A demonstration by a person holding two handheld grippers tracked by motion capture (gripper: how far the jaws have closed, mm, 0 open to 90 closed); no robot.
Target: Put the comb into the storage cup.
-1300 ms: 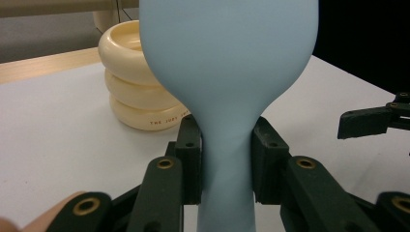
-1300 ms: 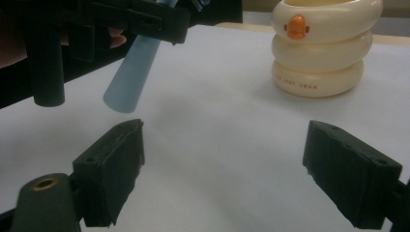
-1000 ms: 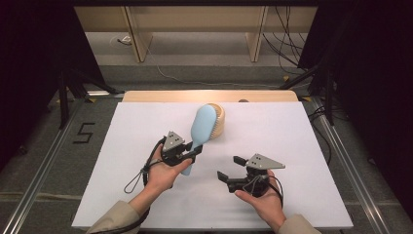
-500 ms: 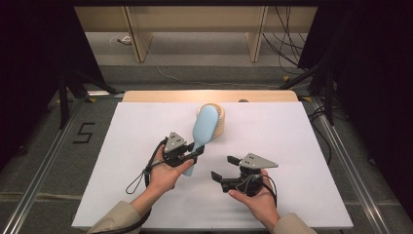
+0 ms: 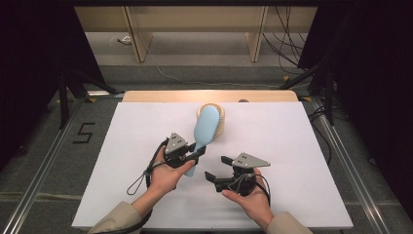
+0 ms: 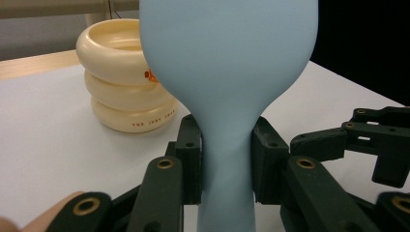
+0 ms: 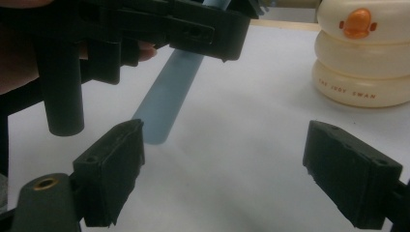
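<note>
The left gripper point(image 5: 191, 155) is clamped on the narrow neck of a pale blue brush point(image 5: 205, 130), its jaws pressed against the handle on both sides — a grip low on the stem that leaves the broad head free and lifted off the white surface point(image 5: 292, 141). The head leans out over the cream ringed container point(image 5: 219, 119), which stands on the surface just behind the brush; a small orange duck mark sits near its rim. The right gripper point(image 5: 217, 168) hovers just beside the brush's free handle end with its jaws spread wide and nothing between them, probably lined up to take that end for a handover.

Whether the brush has bristles I cannot tell — its underside faces away. In the left gripper view the head runs off the top edge and hides part of the container. Its printed lettering is too small to read with certainty.
</note>
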